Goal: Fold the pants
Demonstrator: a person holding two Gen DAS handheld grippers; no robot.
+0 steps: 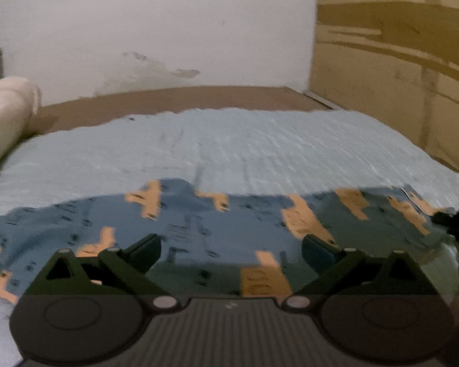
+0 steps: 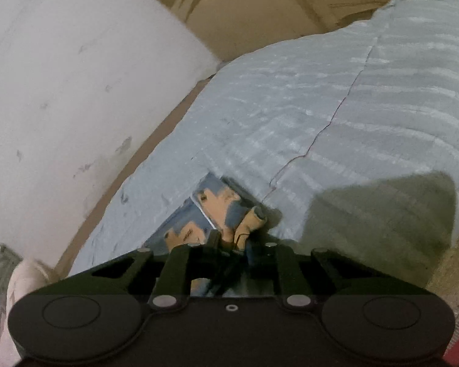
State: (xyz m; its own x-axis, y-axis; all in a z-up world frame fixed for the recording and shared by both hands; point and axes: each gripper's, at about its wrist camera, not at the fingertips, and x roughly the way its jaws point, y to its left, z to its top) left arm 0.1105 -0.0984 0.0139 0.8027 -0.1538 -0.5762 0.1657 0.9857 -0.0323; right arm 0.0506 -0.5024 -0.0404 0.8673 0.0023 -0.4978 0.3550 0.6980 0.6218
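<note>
Plainly, the pants, blue with orange patches, lie spread across the near part of the bed, on its pale blue ribbed cover, so the cloth has a flat surface to be folded on. The left gripper hangs just above the fabric with its jaws spread wide and nothing between them; it grips no cloth, probably because its corner is already laid down. The right gripper is nearly closed, pinching an edge of the pants at the garment's right end, which bunches at the fingertips. That pinch likely anchors or carries that end while the free side is repositioned. A cream pillow rests at the bed's left edge, clear of the work.
</note>
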